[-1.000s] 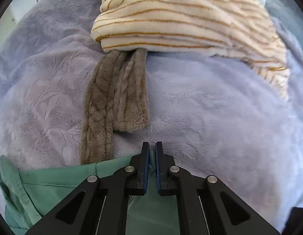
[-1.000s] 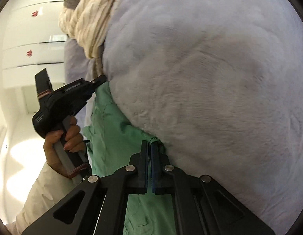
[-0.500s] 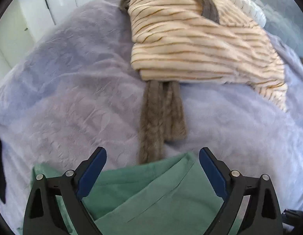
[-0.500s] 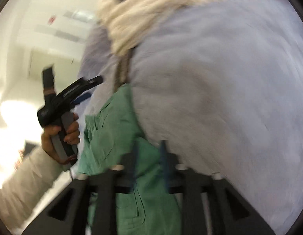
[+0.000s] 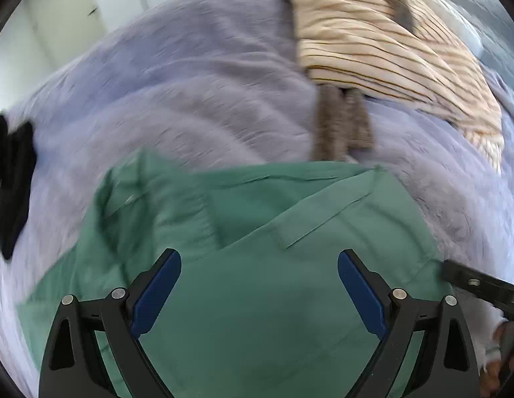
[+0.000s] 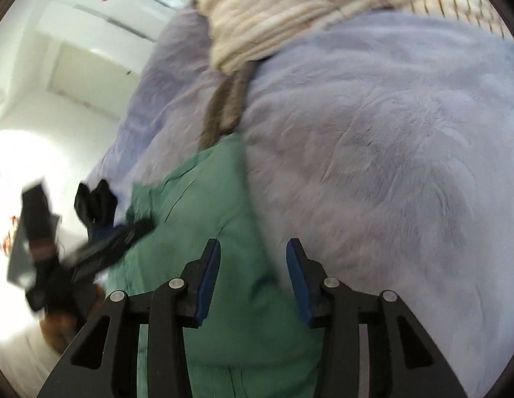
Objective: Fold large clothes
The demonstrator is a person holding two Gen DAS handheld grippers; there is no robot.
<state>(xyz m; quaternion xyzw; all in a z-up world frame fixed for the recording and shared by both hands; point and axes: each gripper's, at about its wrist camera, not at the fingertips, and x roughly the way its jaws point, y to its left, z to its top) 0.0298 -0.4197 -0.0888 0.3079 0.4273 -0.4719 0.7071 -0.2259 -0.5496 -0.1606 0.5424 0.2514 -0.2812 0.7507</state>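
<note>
A fold of the large green woven-cotton garment (image 5: 257, 265) looks just laid: it lies flat in layered panels on the bed's plush lavender fleece blanket (image 5: 190, 93), its far edge touching the brown ribbed plush strip (image 5: 339, 126) that sticks out from under the cream fuzzy blanket with thin ochre stripes (image 5: 383, 39). The left tool (image 5: 259, 285) hangs above the green cloth with its blue-padded fingers spread wide and nothing between them; its jaws have just been opening. The right tool (image 6: 253, 278) stands about half apart over the garment's right edge, where green cloth meets the lavender pile; its jaws have likewise just been opening, and the cloth lies below the pads rather than pinched by them. Both grips look released, so the step in hand appears to be the let-go after a fold. The next move probably calls for finding a fresh edge or corner of the thin, creasing fabric and pinching only the green layers, not the deep nap beneath. A crumpled black cloth item (image 5: 11, 179) lies at the bed's left edge, well apart.
</note>
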